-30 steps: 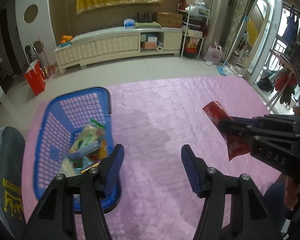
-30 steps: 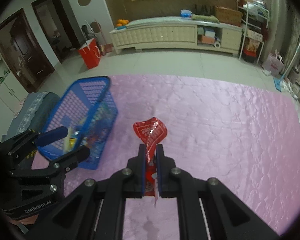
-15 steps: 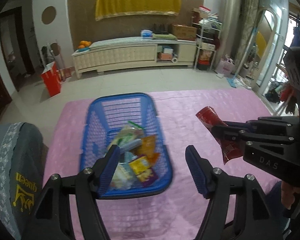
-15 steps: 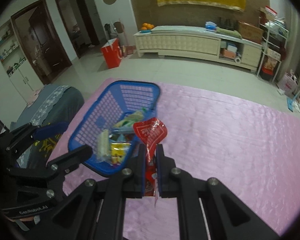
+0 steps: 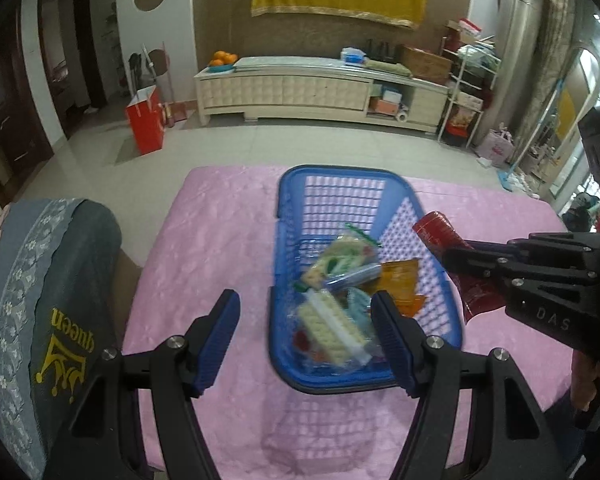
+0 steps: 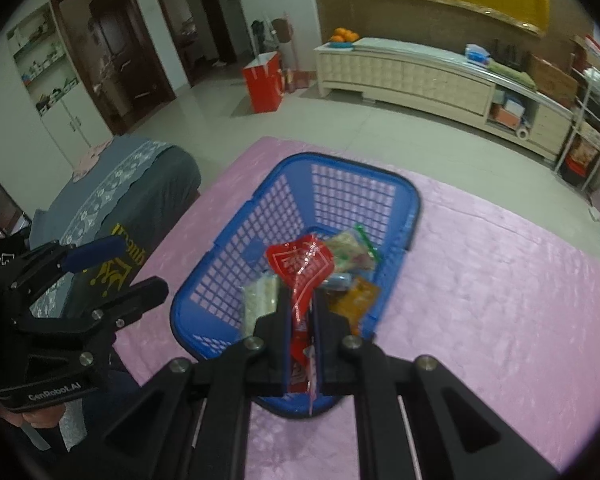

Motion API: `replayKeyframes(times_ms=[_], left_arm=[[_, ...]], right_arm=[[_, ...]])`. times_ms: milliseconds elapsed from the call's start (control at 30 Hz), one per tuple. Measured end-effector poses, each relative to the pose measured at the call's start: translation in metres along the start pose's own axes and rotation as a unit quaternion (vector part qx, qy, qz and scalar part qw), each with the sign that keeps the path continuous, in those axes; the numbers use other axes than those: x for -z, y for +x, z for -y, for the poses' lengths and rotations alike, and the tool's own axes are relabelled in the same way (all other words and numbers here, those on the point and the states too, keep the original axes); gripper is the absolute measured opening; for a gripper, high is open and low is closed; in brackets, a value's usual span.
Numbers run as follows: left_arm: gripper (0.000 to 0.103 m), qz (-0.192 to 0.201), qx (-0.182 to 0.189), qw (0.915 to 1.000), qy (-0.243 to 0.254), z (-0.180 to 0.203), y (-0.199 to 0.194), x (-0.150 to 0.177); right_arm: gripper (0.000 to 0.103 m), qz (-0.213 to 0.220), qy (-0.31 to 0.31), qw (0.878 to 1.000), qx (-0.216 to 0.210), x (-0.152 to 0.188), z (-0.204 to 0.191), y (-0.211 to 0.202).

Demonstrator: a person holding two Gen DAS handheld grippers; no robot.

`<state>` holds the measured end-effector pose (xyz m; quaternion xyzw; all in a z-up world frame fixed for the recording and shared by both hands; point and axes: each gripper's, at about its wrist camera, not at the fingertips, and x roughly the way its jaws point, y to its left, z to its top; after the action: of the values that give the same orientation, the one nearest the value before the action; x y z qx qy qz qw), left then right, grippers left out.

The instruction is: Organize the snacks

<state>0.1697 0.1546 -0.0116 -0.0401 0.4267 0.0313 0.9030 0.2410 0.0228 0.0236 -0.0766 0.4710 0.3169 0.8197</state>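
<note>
A blue plastic basket (image 5: pixel 340 188) stands on the pink tablecloth and holds several snack packets (image 5: pixel 332 324). It also shows in the right wrist view (image 6: pixel 332 184). My right gripper (image 6: pixel 302 312) is shut on a red snack packet (image 6: pixel 300 264) and holds it over the basket's near end. In the left wrist view that packet (image 5: pixel 440 232) hangs at the basket's right rim. My left gripper (image 5: pixel 304 340) is open and empty, just in front of the basket's near end.
The pink tablecloth (image 5: pixel 220 232) covers the table. A grey covered chair back (image 5: pixel 40 280) stands at the table's left edge. A cream cabinet (image 5: pixel 300 92) and a red bag (image 5: pixel 146 118) stand across the floor.
Both grippers have swung left toward the basket. The red packet, earlier over bare cloth to the basket's right, now hangs over the basket. The left gripper stays open.
</note>
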Motion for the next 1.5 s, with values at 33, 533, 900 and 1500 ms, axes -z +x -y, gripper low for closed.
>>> replayKeyframes(times_ms=[33, 533, 900, 1500], left_arm=[[0.066, -0.001, -0.001, 1.0, -0.002, -0.002, 0.003, 0.0], [0.066, -0.035, -0.008, 0.9992, -0.016, -0.041, 0.066, -0.02], [0.066, -0.03, -0.015, 0.9993, -0.018, -0.049, 0.089, -0.03], [0.066, 0.022, 0.012, 0.9995, -0.02, -0.023, 0.014, -0.022]], right_arm=[[0.012, -0.004, -0.003, 1.0, -0.001, -0.002, -0.002, 0.004], [0.012, -0.049, -0.005, 0.999, -0.012, -0.046, -0.004, 0.083], [0.072, -0.032, -0.016, 0.999, 0.011, -0.061, 0.002, 0.111], [0.073, 0.006, -0.011, 1.0, 0.023, -0.038, 0.004, 0.026]])
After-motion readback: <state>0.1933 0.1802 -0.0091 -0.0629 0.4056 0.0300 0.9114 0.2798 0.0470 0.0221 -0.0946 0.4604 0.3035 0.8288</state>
